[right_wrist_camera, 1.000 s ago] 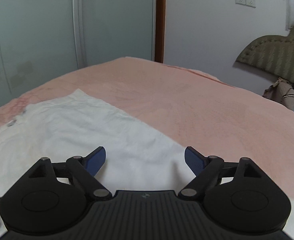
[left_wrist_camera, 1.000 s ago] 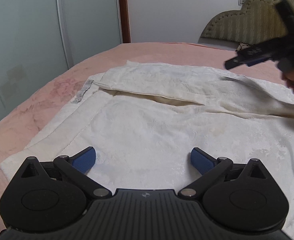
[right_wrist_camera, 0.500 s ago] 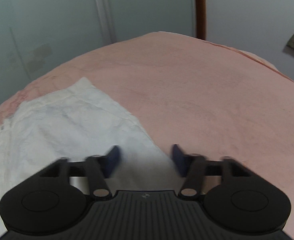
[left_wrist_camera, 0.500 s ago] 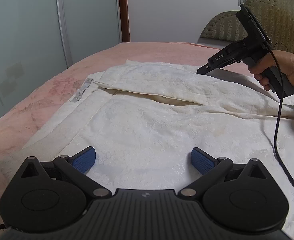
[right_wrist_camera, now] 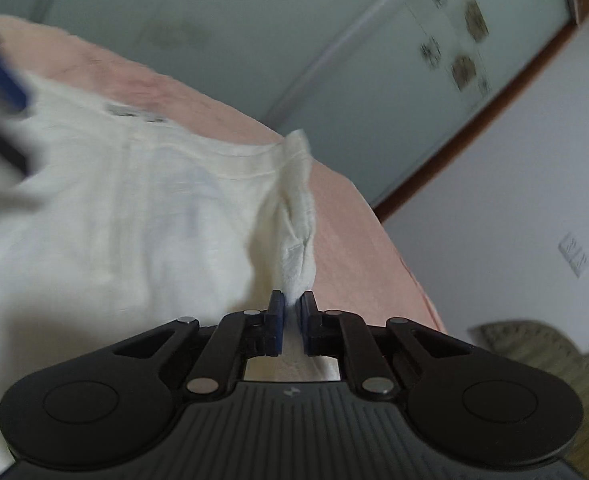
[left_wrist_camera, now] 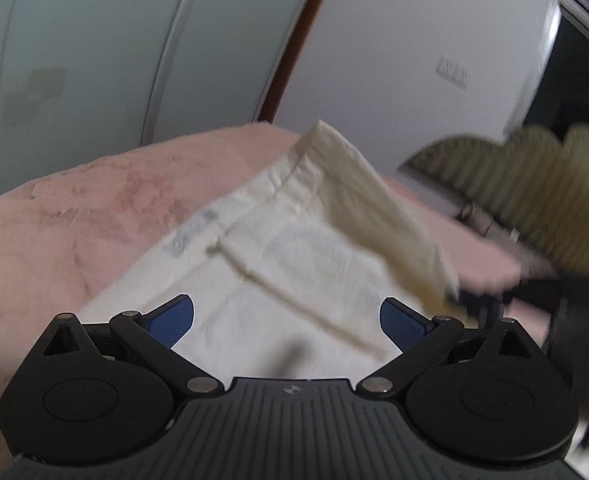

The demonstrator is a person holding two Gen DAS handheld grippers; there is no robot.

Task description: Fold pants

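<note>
Cream-white pants [left_wrist_camera: 294, 248] lie on a pink bed [left_wrist_camera: 74, 220]. My left gripper [left_wrist_camera: 286, 320] hovers over the near part of them, open, with nothing pinched between its blue pads. My right gripper [right_wrist_camera: 292, 308] is shut on a bunched edge of the pants [right_wrist_camera: 134, 208], and the cloth stands up as a ridge from the pads. In the left wrist view that gripper [left_wrist_camera: 460, 296] is a dark blur at the right, holding a flap of the pants lifted off the bed. The left gripper's blue fingertip [right_wrist_camera: 6, 80] shows blurred at the upper left of the right wrist view.
The pink bedcover [right_wrist_camera: 354, 248] stretches past the pants on all sides. A padded olive headboard [left_wrist_camera: 534, 176] stands at the right, with pale wardrobe doors [left_wrist_camera: 94, 40] and a white wall behind the bed.
My right gripper closed on the pants' edge, rolled and pulled it up and across, so a flap now stands raised. My left gripper stayed open, rose and tilted.
</note>
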